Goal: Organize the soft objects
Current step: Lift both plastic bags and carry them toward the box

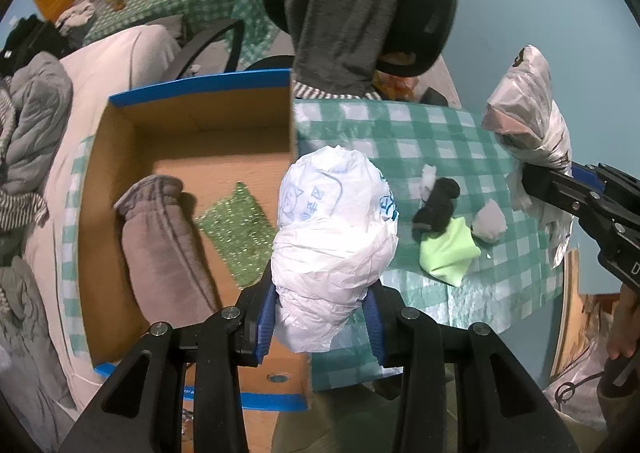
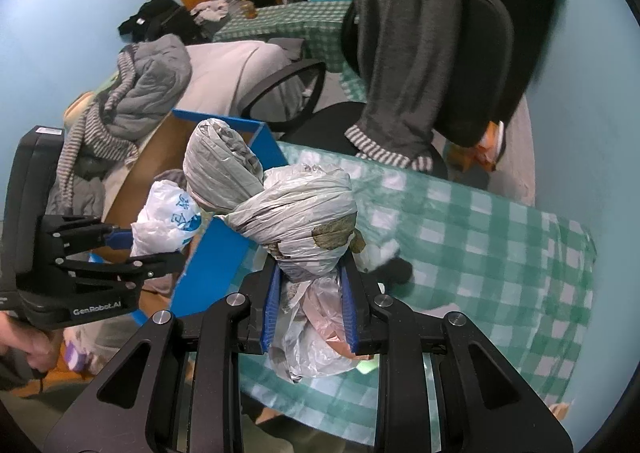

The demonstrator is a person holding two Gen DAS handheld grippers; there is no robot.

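My left gripper [image 1: 320, 305] is shut on a white plastic bag bundle [image 1: 332, 221] with blue print, held above the right wall of the cardboard box [image 1: 120, 157]. The box holds a folded grey cloth [image 1: 160, 237] and a green glittery cloth [image 1: 240, 229]. My right gripper [image 2: 310, 293] is shut on a grey knotted plastic bag bundle [image 2: 288, 213], held above the checked table; it shows in the left wrist view [image 1: 528, 121]. The left gripper [image 2: 160, 249] with the white bundle [image 2: 168, 221] shows in the right wrist view. A black sock [image 1: 438, 205], a light green cloth [image 1: 448, 253] and a grey wad [image 1: 490, 223] lie on the table.
The green checked tablecloth [image 1: 400, 125] covers the table. An office chair [image 2: 480, 37] draped with a dark grey garment [image 2: 412, 53] stands behind the table. A bed with piled grey clothes [image 1: 32, 125] is at the left. A second checked table [image 1: 192, 1] stands farther back.
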